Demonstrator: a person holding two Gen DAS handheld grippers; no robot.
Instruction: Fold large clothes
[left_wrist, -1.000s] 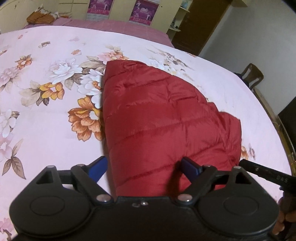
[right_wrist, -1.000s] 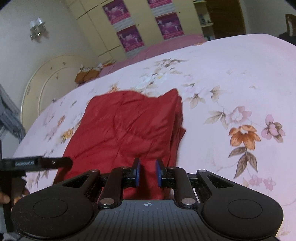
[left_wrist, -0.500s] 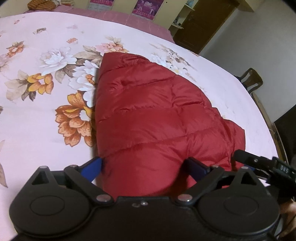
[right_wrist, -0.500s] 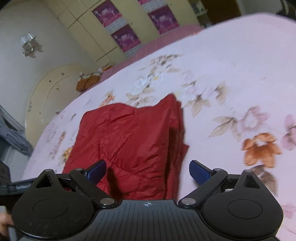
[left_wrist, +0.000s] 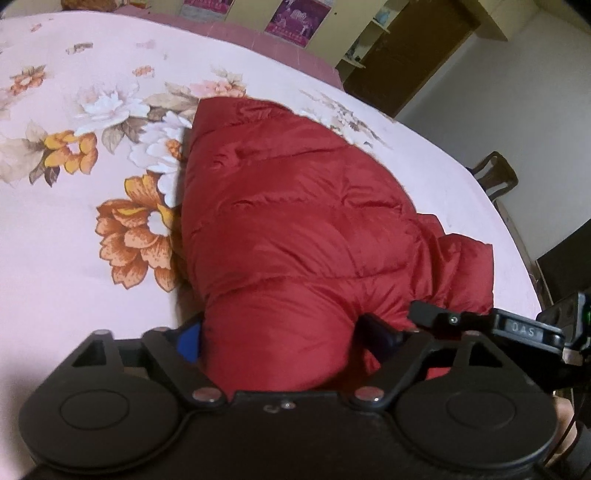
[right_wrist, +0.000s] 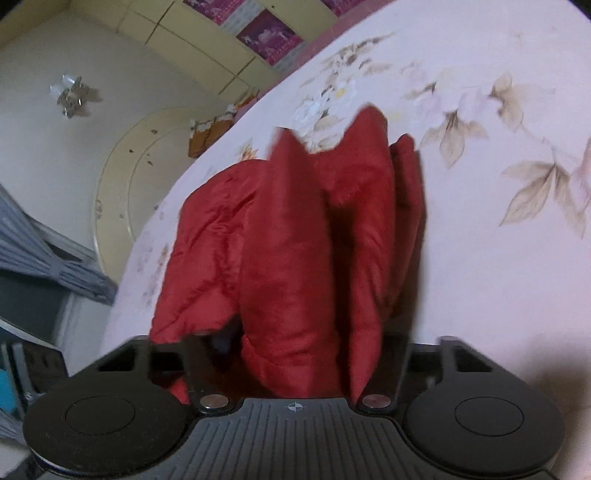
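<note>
Now both sets of jaws, wide a moment earlier, had just closed on the near edge of the puffy red quilted jacket (left_wrist: 295, 229) lying on the floral pink bedsheet (left_wrist: 74, 258), the left gripper (left_wrist: 284, 336) and right gripper (right_wrist: 295, 354) each clamping a thick fold, seemingly ready to lift it over.

Home bedroom: floral-sheeted bed (left_wrist: 55, 236), rounded headboard (right_wrist: 122, 184), wardrobe (right_wrist: 184, 40).

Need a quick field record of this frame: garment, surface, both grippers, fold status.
garment: red puffer jacket, partly folded, bunched at the near edge
surface: floral pink bedsheet
left gripper: jaws have just been closing, near edge of jacket between them, pads pressing it
right gripper: jaws have just been closing, gathered jacket layers between them
fold status: not finished; both near corners gripped
</note>
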